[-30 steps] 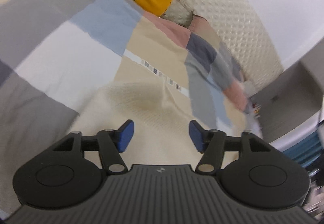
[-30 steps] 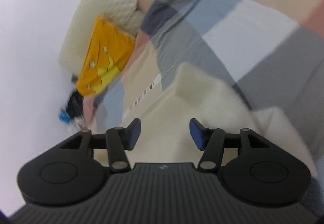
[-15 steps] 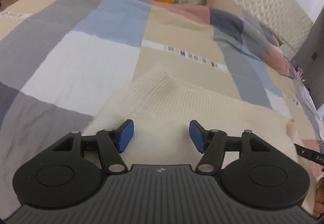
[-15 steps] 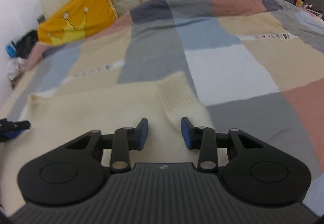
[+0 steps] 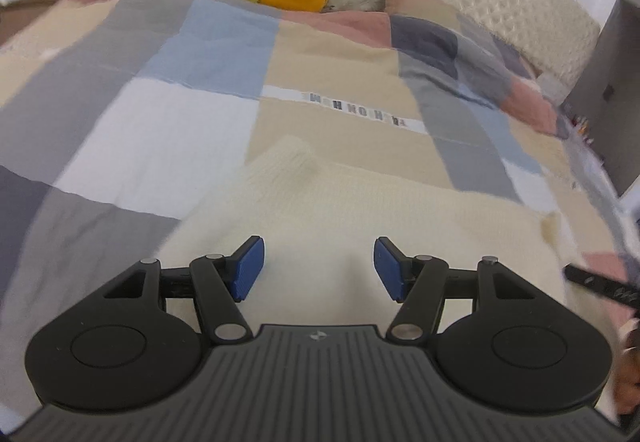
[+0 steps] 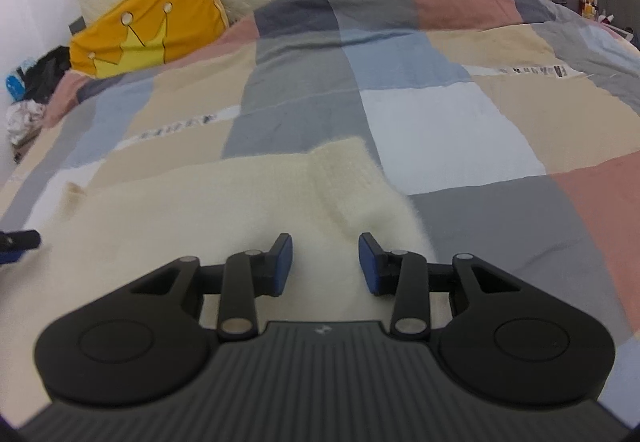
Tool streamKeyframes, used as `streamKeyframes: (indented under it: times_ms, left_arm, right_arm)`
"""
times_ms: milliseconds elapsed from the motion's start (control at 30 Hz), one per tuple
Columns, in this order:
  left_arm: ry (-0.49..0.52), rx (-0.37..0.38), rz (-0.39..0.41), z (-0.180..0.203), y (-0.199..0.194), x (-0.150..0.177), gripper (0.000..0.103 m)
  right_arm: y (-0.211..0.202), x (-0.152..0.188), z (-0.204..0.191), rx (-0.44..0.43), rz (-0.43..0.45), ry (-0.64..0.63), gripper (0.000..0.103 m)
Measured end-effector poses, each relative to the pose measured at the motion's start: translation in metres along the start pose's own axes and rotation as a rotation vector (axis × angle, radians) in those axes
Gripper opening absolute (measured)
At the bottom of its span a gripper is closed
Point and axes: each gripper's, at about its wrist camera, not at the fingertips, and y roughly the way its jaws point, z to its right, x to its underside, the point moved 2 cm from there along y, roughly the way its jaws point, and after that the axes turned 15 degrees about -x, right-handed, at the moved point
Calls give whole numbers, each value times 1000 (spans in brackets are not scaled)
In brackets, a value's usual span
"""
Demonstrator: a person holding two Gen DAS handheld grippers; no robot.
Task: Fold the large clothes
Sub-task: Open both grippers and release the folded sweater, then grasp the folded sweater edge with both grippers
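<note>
Grippers first: my left gripper (image 5: 319, 268) is wide open and my right gripper (image 6: 325, 264) partly open, neither gripping, both low over the near part of the cream sweater (image 5: 360, 210) that lies flat on the quilt (image 5: 160, 130). I judge the fold barely started: body spread out, a ribbed sleeve or cuff (image 6: 348, 178) lying over its right end, everything else left to do. Long axis runs across both views, left to right; I can't tell which end is the neck.
</note>
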Motion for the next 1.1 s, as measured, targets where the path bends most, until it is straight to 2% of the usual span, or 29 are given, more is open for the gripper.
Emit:
streamKeyframes:
  times_ms: [100,267,433,600,867,1100]
  left_arm:
    - [30,25,4,7,-20,10,66]
    - [104,10,61,18,-68,35,66]
    - [60,57,98,18,-121,57,66]
    - [29,68,134,15,-169,85,66]
    - [-51,96,89,-2,-211,142,66]
    - [-113,128,17,-10,-221,185,66]
  right_arm:
    - [-22,1,-19,-19,29,-24,40]
    - [-59,8,-42,-59,77,-23,40]
    - [-91,25,-65,-77,100,-41,40]
    - [-127,48,-84,-106,131,-51,40]
    - [-166,106,-105,-116,102,-45,40]
    - [-181,138,-112,-141,98,54,41]
